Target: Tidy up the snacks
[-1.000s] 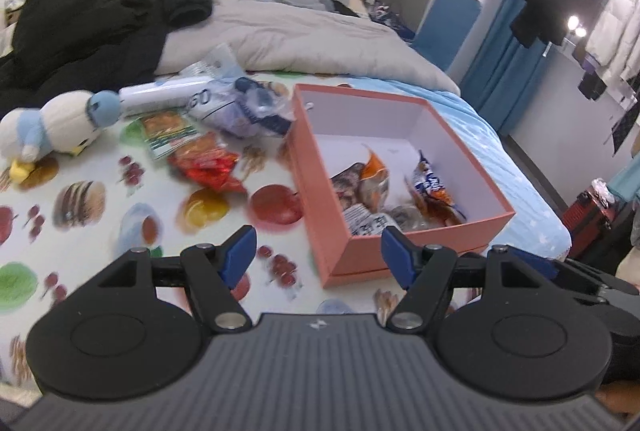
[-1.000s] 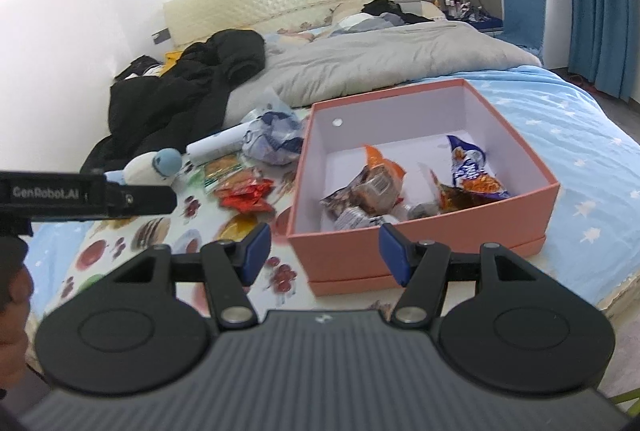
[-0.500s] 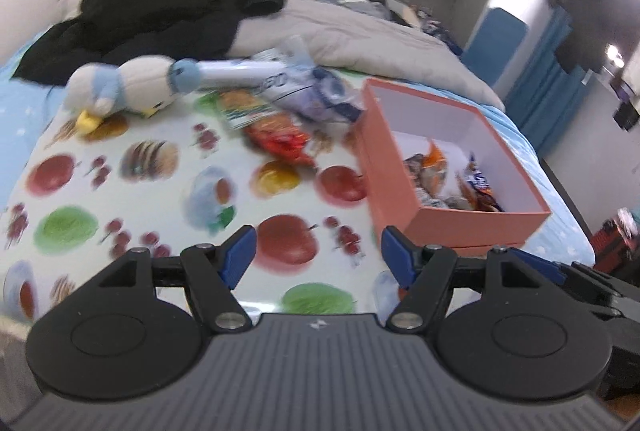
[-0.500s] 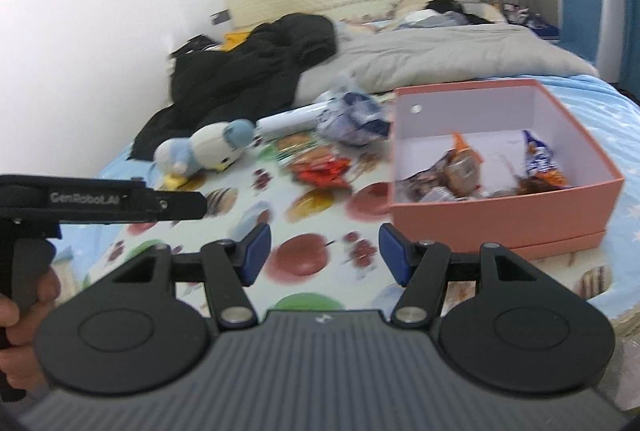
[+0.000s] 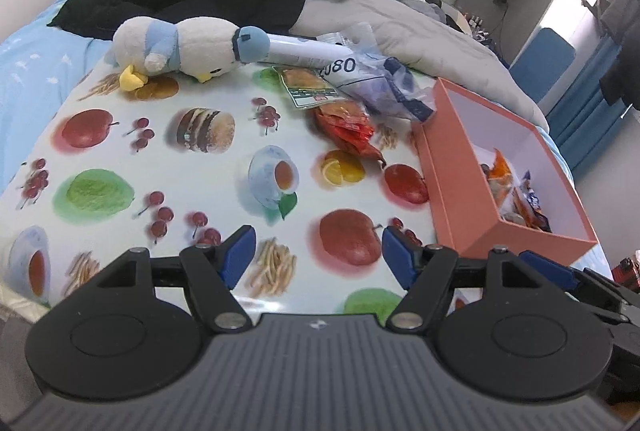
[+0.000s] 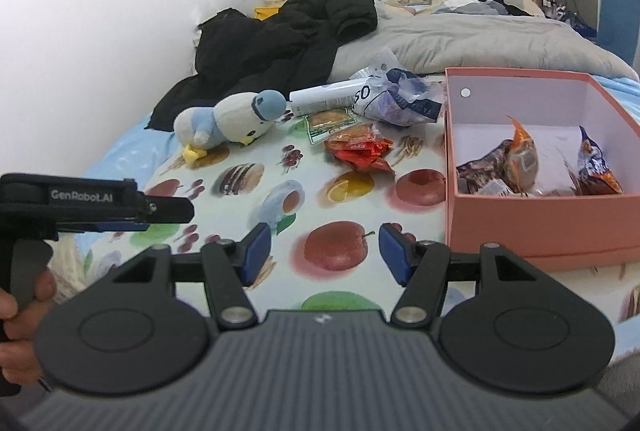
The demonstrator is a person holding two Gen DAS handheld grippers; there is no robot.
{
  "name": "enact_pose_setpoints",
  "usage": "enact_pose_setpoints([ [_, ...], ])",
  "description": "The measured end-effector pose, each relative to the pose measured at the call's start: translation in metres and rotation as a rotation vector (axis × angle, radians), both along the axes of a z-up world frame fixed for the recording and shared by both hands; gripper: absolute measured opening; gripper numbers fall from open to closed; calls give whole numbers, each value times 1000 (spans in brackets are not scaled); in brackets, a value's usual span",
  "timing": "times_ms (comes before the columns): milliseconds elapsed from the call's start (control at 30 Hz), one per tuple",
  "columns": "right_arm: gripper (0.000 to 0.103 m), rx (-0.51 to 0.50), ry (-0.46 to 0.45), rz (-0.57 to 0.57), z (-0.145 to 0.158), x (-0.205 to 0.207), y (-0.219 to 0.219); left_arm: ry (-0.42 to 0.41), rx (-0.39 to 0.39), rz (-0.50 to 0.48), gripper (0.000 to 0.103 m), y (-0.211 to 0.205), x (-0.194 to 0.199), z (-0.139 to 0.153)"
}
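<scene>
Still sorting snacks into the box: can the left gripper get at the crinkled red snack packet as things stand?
Probably yes. The left gripper is open and empty, and only bare fruit-print cloth lies between it and the crinkled red snack packet, which lies beside the pink cardboard box.

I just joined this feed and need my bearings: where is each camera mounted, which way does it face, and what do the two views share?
Left wrist: on the left gripper, looking down along its open blue fingers over the fruit-print cloth toward the plush penguin; pink box at right.
Right wrist: on the right gripper, open, facing the same cloth; the left gripper's body and the holding hand show at left.
Shared: penguin, red snack packet, box, black jacket.
</scene>
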State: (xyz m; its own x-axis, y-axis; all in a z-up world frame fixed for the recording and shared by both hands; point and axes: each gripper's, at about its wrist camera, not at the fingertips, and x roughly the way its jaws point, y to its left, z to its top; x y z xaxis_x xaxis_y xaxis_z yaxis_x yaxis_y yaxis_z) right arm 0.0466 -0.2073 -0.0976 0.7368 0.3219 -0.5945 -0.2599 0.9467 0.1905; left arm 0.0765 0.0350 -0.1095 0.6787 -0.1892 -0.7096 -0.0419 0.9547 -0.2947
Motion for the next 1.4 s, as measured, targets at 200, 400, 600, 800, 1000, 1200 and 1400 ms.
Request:
enact_pose_setpoints([
  [200, 62, -44, 3, 6, -18, 32, 10, 5, -42, 1, 74, 8, 47, -28],
  [400, 61, -91, 10, 29, -42, 69, 21, 27, -110, 32, 74, 20, 98, -58],
  [600, 60, -144, -4, 66, -61, 108, 36, 48, -138, 67, 73, 33, 148, -82],
  [800, 54, -212, -32, 89, -81, 149, 52, 56, -190, 66, 73, 42, 199, -107],
  [1000, 44, -289, -61, 132, -105, 186, 72, 21, -358, 100, 73, 54, 248, -135],
  [1200, 43, -389, -109, 190, -125, 213, 91, 34, -480, 138, 70, 60, 293, -162],
  [1400, 35, -477, -122, 249, -139, 229, 107, 47, -551, 162, 69, 64, 319, -180],
])
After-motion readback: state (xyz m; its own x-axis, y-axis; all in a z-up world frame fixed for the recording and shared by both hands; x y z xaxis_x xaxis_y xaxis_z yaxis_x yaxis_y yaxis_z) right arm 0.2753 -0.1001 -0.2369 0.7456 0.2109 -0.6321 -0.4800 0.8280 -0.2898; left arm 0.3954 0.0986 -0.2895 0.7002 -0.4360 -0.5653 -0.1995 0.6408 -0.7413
